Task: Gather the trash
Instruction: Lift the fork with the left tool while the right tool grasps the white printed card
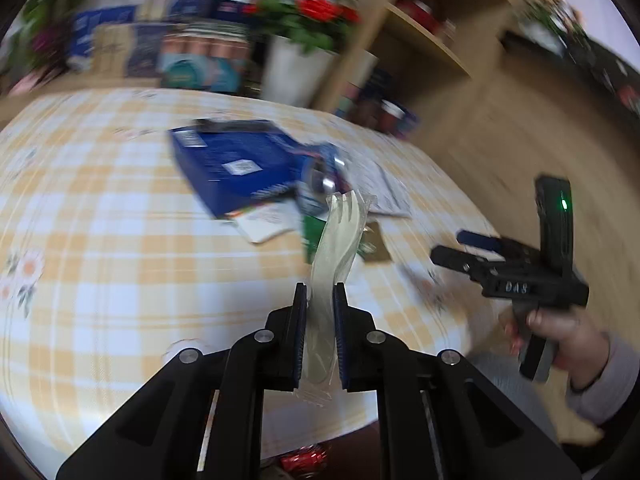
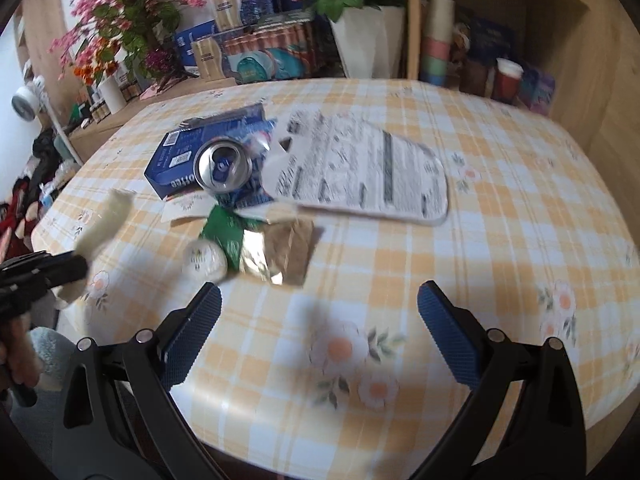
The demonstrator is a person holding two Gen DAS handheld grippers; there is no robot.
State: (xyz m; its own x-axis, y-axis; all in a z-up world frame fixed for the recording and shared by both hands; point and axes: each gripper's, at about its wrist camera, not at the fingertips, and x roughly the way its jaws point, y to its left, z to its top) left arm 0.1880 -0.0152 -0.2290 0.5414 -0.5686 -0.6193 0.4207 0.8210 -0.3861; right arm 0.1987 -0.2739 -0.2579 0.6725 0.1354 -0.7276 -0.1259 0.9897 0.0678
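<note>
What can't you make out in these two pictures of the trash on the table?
- Blue box: print unreadable, motion blur in the left wrist view.
- Printed sheet: text too small and smeared, right wrist view.
- Wrapped plastic fork: lower handle hidden between the left gripper's fingers.
- Red object: cut off by the bottom edge and the gripper body, left wrist view.
- Green packet: partly covered by the can.

The near half of the yellow-checked bench [image 2: 500, 208] lies bare, lower centre and right of the right wrist view. A cluster blocks the upper-left middle: blue cardboard box [image 2: 180, 160], crushed silver can [image 2: 222, 166], white printed sheet [image 2: 360, 168], green and gold foil wrappers [image 2: 272, 248]. Pots of flowers [image 2: 360, 32] and wooden shelves [image 2: 500, 20] wall the far edge.
</note>
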